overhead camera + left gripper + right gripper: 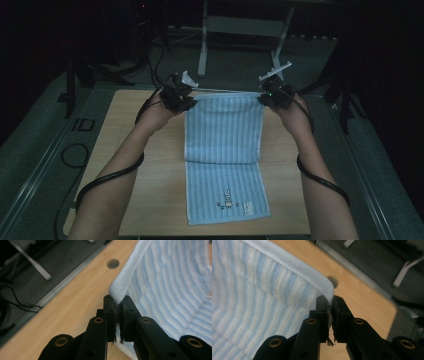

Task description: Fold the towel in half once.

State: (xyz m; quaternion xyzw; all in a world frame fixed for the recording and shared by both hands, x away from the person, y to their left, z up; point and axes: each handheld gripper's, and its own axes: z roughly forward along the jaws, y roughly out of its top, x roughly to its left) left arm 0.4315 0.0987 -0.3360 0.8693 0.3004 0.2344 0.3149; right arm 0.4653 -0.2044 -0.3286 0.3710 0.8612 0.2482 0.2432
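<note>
1. Nearest the camera in the high view, the person's two forearms come up from the bottom edge, one on each side of the wooden counter (150, 165), each with a black cable looped around it.
2. Between the forearms, the near part of a light-blue striped towel (225, 150) lies flat on the counter. A small printed figure and a label sit near its front hem, and the front hem reaches close to the counter's near edge.
3. About halfway up its length the towel bends at a crosswise line; beyond that line the far part rises off the wood toward the two hands.
4. The left claw (117, 307) is closed tight on the towel's far left corner: in the left gripper view the white hemmed corner is pinched between the two black pads, with bare wood and a dark round hole in the counter beyond.
5. The right claw (330, 305) is likewise clamped on the far right corner, with the hem folding into the gap between its pads and some frayed thread hanging below.
6. The far hem is stretched nearly straight between the two claws, held above the counter's far half.
7. Past the counter lie grey floor, dark cables and the legs of a pale metal stand (202, 55).
</note>
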